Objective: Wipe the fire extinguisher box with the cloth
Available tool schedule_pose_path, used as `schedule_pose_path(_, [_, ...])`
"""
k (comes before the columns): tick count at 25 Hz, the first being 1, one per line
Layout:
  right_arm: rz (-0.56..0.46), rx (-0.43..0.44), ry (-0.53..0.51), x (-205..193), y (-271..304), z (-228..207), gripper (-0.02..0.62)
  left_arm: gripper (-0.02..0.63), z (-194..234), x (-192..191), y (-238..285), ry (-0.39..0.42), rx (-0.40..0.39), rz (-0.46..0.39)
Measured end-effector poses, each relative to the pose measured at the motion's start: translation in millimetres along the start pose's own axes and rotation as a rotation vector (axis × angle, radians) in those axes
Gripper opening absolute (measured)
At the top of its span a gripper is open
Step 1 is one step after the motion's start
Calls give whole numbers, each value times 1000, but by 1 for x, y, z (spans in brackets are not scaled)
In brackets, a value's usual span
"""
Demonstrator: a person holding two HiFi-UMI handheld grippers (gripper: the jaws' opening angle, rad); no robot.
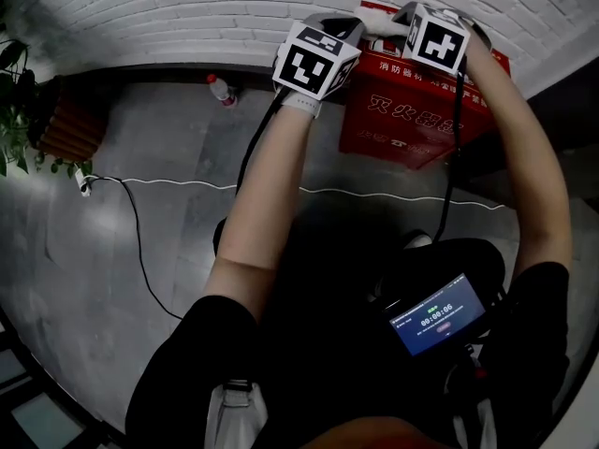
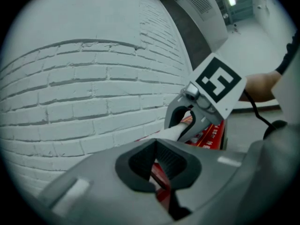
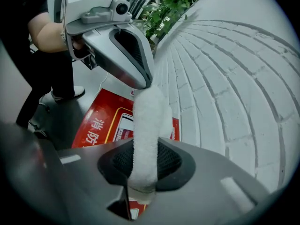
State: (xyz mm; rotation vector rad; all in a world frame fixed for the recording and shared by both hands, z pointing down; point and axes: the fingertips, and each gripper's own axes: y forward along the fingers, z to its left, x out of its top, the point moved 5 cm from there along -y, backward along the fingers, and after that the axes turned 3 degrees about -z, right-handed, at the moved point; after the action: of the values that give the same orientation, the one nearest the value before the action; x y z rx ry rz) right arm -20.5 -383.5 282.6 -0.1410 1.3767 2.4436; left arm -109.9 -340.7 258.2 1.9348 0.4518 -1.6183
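Observation:
The red fire extinguisher box [image 1: 412, 110] with yellow characters stands on the floor against the white brick wall. A rolled white cloth [image 1: 379, 23] is stretched between my two grippers just above the box's top edge. My left gripper [image 1: 343, 29] is shut on one end; in the left gripper view the cloth [image 2: 169, 133] runs from my jaws [image 2: 157, 165] toward the right gripper [image 2: 190, 121]. My right gripper [image 1: 408, 17] is shut on the other end. In the right gripper view the cloth [image 3: 147, 121] rises from between my pads [image 3: 140, 172] over the box [image 3: 101, 125].
A plastic bottle [image 1: 221, 90] stands at the foot of the wall, left of the box. A potted plant [image 1: 14, 110] sits at far left. A white cable [image 1: 281, 188] crosses the grey floor. A screen device [image 1: 438, 321] hangs at the person's waist.

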Motion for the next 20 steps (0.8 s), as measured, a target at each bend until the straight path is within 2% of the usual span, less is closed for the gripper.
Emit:
schedule_pose_path(6, [-1, 32, -4, 8, -13, 25, 89, 0, -14, 6, -16, 60, 0, 17])
schedule_pose_path(20, [-17, 115, 18, 15, -39, 75, 89, 0, -38, 9, -36, 127, -5, 36])
